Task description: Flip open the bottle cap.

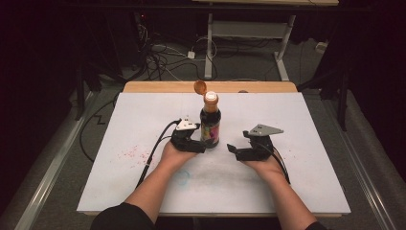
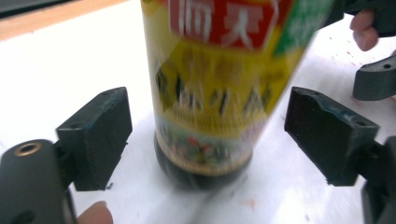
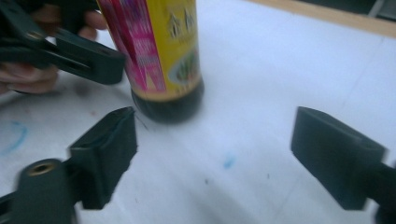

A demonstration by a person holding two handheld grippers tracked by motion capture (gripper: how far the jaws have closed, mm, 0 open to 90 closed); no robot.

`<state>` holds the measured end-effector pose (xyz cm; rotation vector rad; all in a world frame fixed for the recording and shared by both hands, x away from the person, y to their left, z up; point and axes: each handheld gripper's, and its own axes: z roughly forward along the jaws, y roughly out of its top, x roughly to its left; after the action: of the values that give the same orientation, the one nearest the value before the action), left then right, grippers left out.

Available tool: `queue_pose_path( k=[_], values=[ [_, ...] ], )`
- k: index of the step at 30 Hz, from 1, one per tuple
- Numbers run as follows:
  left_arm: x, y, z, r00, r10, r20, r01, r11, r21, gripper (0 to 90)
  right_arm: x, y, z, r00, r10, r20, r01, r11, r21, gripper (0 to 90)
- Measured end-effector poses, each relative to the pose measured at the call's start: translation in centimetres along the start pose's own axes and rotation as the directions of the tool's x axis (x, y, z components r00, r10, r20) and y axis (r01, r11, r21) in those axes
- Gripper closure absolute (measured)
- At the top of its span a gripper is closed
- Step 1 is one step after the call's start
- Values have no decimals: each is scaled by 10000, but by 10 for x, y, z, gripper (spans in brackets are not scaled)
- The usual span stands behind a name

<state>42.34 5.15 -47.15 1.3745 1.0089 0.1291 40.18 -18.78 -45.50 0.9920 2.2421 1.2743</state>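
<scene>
- High view: a dark sauce bottle is standing upright near the middle of the white tabletop, toward its far edge, with its orange flip cap hanging open. The left gripper is sitting just beside the bottle's base; the right gripper is lying apart from it, nearer the right edge.
- Left gripper view: the jaws are standing spread wide on either side of the bottle, touching neither side.
- Right gripper view: the jaws are gaping over bare tabletop, the bottle standing beyond them.
</scene>
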Motion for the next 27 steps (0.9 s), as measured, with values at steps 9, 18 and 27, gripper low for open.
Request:
queue_pose_path(
  k=[9, 18, 27],
  values=[
    [6, -18, -31, 9981, 204, -578, -174, 9985, 528, 0, -2, -30, -13, 9984, 104, 558, -120, 9995, 289, 7],
    [13, -23, -82, 9948, 145, -1009, -143, 9999, 20, 0, 0, -50, -39, 9961, 198, 862, -195, 9998, -35, 7],
    [19, -26, -133, 9920, 91, -1256, -155, 9986, -498, 0, 2, -63, -58, 9941, 149, 1072, -123, 9996, -247, 7]
  ],
)
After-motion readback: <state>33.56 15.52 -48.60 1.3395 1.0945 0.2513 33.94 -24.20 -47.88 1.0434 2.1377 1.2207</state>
